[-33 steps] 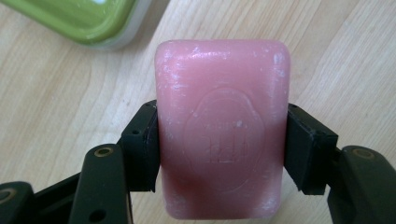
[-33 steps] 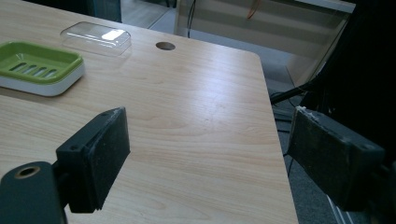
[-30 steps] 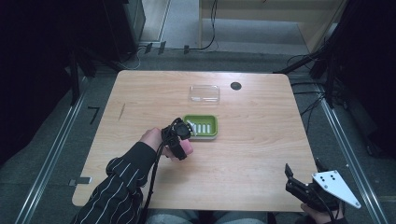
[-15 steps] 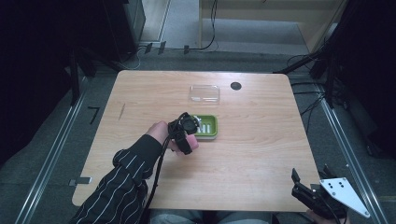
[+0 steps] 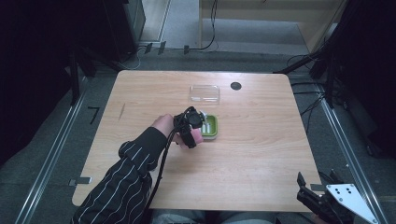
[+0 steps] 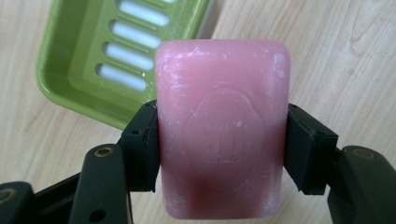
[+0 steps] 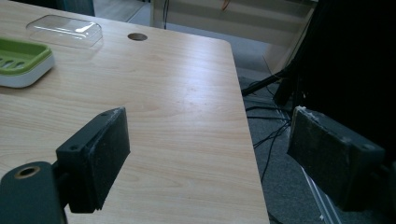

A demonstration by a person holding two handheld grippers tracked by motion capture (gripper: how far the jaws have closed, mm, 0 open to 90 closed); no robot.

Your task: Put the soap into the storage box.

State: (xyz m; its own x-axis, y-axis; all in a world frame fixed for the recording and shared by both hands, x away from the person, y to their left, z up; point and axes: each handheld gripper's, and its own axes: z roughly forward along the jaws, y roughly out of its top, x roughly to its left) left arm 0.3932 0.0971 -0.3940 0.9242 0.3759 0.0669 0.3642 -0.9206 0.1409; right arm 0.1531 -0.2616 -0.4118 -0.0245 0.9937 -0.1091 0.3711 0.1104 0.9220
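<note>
Hanging off the near right corner of the desk [image 5: 261, 154], the right gripper [image 5: 322, 198] carries a grey three-cornered plate, and its jaws stand wide apart with nothing between them; the right gripper view shows one pad over the wood and the other past the desk's right edge, above floor cables. Toward the middle of the desk, the left gripper [image 6: 219, 140] is held by a hand [image 5: 163, 126] coming from a striped sleeve [image 5: 126, 172]. Its jaws pinch a pink bar of soap [image 6: 222, 126] by the two long sides, stamped face toward the camera, just off the near edge of the green soap dish [image 6: 74, 70]. That slotted dish, on a white base, sits near the desk's centre and is empty where visible. Farther on, toward the far edge, lies a clear plastic lid [image 5: 204, 93], apart from the dish. Just right of the lid is a dark round hole [image 5: 236, 86] in the desktop.
</note>
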